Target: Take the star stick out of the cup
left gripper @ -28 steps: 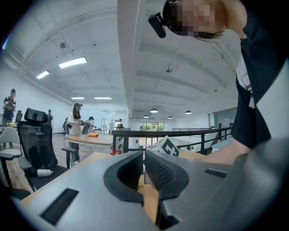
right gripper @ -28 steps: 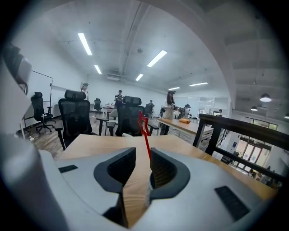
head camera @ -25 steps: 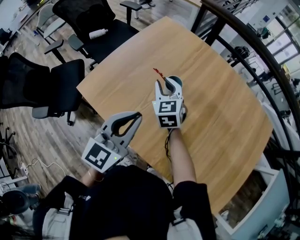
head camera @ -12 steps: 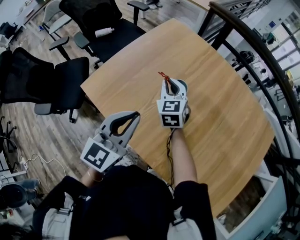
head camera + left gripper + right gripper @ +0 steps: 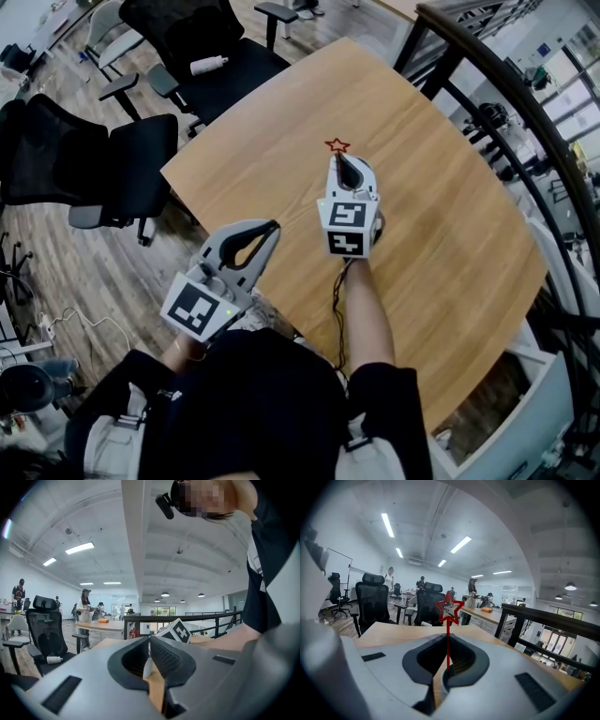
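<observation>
Right fingers (image 5: 461, 662) are pressed together on the stick (image 5: 448, 623), and up it comes! A second ago the red star leaned off to the left above the open cup; now it stands straight up just past the tip of the right gripper (image 5: 341, 170). In the right gripper view the thin shaft rises from between the fingers, and the pale rim of the cup (image 5: 443, 682) peeks through the gap right below them. That looks like the pull under way. Is the lower end free of the cup? No view shows it, because the gripper covers the cup from above.

Over on the other side, the left gripper (image 5: 150, 640) hangs off the near edge of the worktop (image 5: 450, 216), fingers together on nothing. It is well apart from the cup and not steadying it, so a light cup could tip or lift with the stick.

Further out, the wood around the cup is bare. Two black chairs (image 5: 141, 159) sit beyond the far-left edge, one with a white bottle (image 5: 208, 64) on its seat. A dark railing (image 5: 506, 103) curves by on the right. Nothing blocks a straight lift.
</observation>
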Motion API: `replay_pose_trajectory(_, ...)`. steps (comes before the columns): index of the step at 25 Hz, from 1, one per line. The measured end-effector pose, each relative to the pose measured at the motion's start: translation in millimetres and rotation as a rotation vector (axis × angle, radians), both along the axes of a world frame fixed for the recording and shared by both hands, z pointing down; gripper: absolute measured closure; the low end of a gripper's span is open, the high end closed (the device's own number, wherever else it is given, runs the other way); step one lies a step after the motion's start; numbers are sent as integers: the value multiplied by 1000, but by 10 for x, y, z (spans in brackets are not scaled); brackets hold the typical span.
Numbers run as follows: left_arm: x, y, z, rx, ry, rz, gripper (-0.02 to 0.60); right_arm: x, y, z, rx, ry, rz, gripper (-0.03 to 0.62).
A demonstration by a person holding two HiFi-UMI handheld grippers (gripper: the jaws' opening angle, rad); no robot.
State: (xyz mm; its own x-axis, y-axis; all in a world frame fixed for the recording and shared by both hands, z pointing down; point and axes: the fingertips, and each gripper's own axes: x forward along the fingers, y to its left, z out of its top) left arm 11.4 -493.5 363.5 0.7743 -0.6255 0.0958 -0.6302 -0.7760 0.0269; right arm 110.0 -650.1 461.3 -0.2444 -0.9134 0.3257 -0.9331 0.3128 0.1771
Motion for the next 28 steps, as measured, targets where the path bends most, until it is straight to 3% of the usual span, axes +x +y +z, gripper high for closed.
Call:
replay_pose_trajectory(17,-36,147,-103,34,12,19,558,-122,406,-961,219,-69,-18,571)
replay_pose_trajectory(28,115,386,-237,65,14,22,558,-11,1049,-1484,313,-141,-39,571)
